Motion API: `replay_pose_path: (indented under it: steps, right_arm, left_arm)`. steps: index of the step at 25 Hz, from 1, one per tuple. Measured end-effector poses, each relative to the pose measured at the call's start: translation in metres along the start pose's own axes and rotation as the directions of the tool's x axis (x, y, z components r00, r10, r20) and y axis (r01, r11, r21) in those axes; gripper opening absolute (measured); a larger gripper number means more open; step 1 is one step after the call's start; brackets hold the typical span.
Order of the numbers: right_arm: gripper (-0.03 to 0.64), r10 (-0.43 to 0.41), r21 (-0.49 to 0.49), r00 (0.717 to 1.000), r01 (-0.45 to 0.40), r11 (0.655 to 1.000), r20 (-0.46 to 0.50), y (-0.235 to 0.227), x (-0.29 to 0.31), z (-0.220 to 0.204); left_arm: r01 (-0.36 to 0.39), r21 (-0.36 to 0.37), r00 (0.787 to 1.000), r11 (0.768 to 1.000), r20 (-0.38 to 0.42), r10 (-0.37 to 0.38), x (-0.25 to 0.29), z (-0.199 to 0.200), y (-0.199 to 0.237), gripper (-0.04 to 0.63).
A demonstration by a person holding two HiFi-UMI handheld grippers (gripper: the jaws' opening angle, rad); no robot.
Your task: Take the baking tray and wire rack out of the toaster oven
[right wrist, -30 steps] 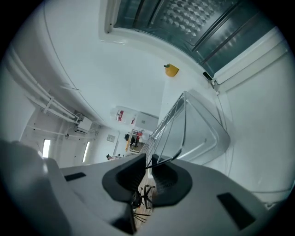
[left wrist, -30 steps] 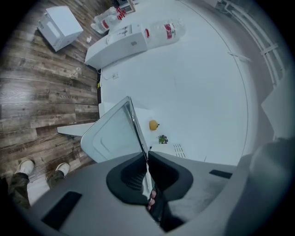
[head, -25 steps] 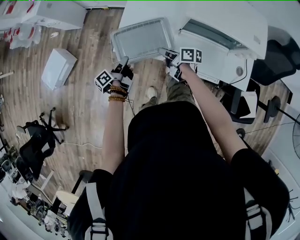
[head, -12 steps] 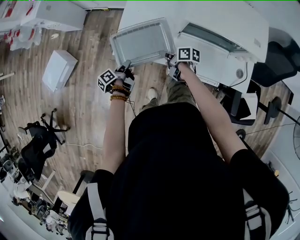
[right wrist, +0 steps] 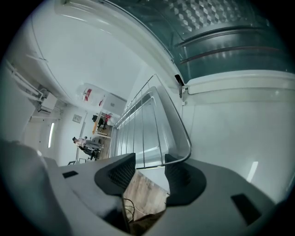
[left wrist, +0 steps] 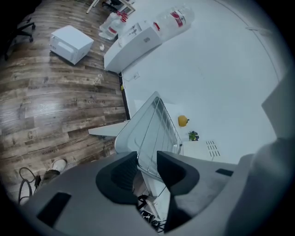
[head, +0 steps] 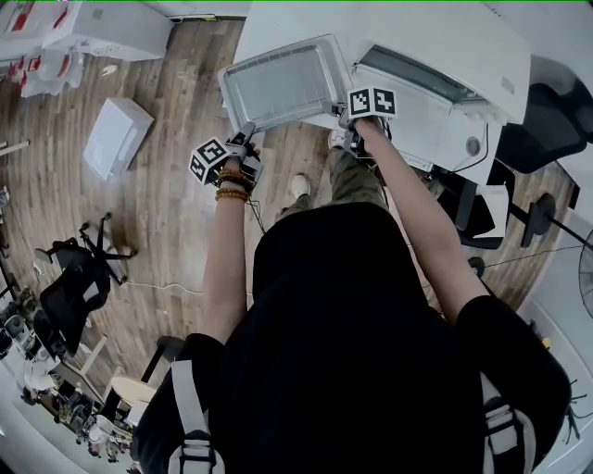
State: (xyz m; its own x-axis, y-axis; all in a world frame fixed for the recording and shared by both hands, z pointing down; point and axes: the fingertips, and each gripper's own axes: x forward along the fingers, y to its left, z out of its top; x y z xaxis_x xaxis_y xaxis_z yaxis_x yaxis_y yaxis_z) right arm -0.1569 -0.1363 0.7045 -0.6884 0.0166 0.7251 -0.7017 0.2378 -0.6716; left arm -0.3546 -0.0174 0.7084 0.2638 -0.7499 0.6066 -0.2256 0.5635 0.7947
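Observation:
The grey baking tray with the wire rack on it lies on the white table, left of the toaster oven, whose door hangs open. My left gripper is at the tray's near left corner. Its jaws have just been opening, and in the left gripper view the left gripper stands open with the tray rim and rack wire loose between its pads. My right gripper is at the near right corner. The right gripper has also just been opening and is open around the rack's edge wire.
A white box sits on the wooden floor at left and an office chair below it. A black chair stands right of the oven. On the table beyond the tray are a small yellow object and a green plant.
Both grippers have sunk and tipped downward with the tray's near edge. Their jaws, shut on the tray rim before, now stand apart around it.

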Motion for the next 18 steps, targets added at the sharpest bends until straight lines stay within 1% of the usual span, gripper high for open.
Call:
replay_pose_path:
  steps: [2, 3, 5, 6, 8, 9, 11, 13, 15, 16, 17, 18]
  right_arm:
    - [0.202, -0.029, -0.010, 0.999, 0.029, 1.000, -0.035, 0.000, -0.003, 0.001]
    - [0.205, -0.039, -0.010, 0.998, 0.038, 0.999, -0.049, 0.000, -0.005, 0.002]
    - [0.207, -0.042, -0.003, 0.996, 0.042, 0.999, -0.078, -0.001, -0.007, 0.004]
    - [0.207, -0.032, 0.005, 0.994, 0.033, 0.999, -0.101, 0.000, -0.007, 0.004]
    - [0.210, 0.015, 0.021, 0.984, -0.012, 1.000, -0.178, 0.004, -0.006, -0.003]
    - [0.256, 0.045, 0.022, 0.973, -0.041, 0.999, -0.226, 0.008, -0.006, -0.010]
    - [0.272, 0.077, -0.008, 0.949, -0.083, 0.997, -0.306, 0.013, -0.007, -0.023]
    - [0.272, 0.070, -0.052, 0.942, -0.092, 0.994, -0.328, 0.012, -0.009, -0.029]
    - [0.272, 0.069, -0.070, 0.948, -0.096, 0.993, -0.311, 0.010, -0.011, -0.032]
    - [0.272, 0.074, -0.072, 0.952, -0.099, 0.992, -0.297, 0.011, -0.012, -0.033]
    - [0.272, 0.079, -0.073, 0.956, -0.103, 0.992, -0.282, 0.011, -0.012, -0.034]
    - [0.272, 0.082, -0.073, 0.960, -0.105, 0.992, -0.268, 0.012, -0.013, -0.036]
  left_arm:
    - [0.005, -0.023, 1.000, 1.000, 0.011, -0.005, 0.000, -0.001, 0.002, 0.134]
    - [0.010, -0.038, 1.000, 0.999, 0.015, -0.010, 0.001, -0.002, 0.002, 0.116]
    - [0.024, -0.060, 0.999, 0.998, 0.026, -0.022, 0.002, -0.002, 0.002, 0.109]
    - [0.030, -0.065, 0.999, 0.997, 0.035, -0.027, 0.001, -0.001, 0.001, 0.106]
    - [0.038, -0.062, 0.998, 0.997, 0.056, -0.034, -0.002, 0.004, -0.002, 0.094]
    - [0.043, -0.057, 0.997, 0.997, 0.065, -0.039, -0.004, 0.007, -0.003, 0.044]
    - [0.053, -0.045, 0.996, 0.998, 0.075, -0.049, -0.009, 0.013, -0.005, 0.040]
    - [0.042, -0.034, 0.996, 0.999, 0.075, -0.039, -0.011, 0.017, -0.005, 0.040]
    - [0.019, -0.023, 0.998, 1.000, 0.058, -0.018, -0.009, 0.015, -0.002, 0.040]
    - [0.008, -0.009, 0.999, 1.000, 0.043, -0.008, -0.008, 0.012, -0.001, 0.067]
    - [-0.003, 0.014, 1.000, 1.000, 0.030, 0.003, -0.008, 0.010, -0.002, 0.159]
    - [-0.018, 0.046, 1.000, 0.999, 0.025, 0.017, -0.009, 0.010, -0.003, 0.172]
